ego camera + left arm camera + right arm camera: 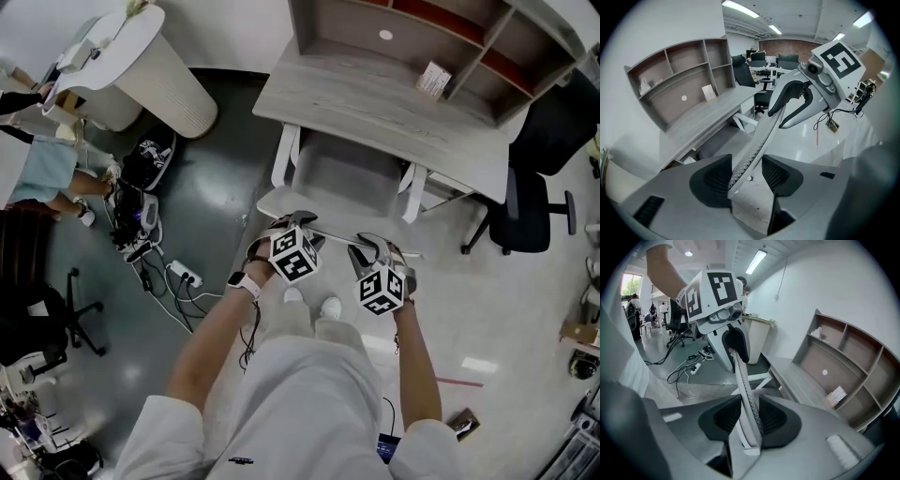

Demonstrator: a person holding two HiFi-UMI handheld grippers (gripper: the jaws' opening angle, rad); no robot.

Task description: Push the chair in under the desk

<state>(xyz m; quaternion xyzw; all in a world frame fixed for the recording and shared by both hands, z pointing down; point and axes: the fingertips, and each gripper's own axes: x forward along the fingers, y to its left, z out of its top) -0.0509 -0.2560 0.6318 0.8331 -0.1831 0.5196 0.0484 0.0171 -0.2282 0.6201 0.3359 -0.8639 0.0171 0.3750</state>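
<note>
The white chair (342, 173) stands in front of me, its seat partly under the grey desk (375, 112). Both grippers are at the top edge of its thin mesh backrest (333, 232). My left gripper (298, 225) straddles the backrest (754, 150): in the left gripper view (746, 176) the edge lies against one pad, with a gap to the other. My right gripper (371, 247) is shut on the backrest (743, 380). In the right gripper view (750, 417) both pads press on it. Each gripper view shows the other gripper farther along the edge.
A shelf unit (441, 37) sits on the desk with a small card (433, 80) before it. A black office chair (530, 202) stands at the right. A white ribbed stand (155, 70), a power strip with cables (178, 274) and a person (47, 169) are at the left.
</note>
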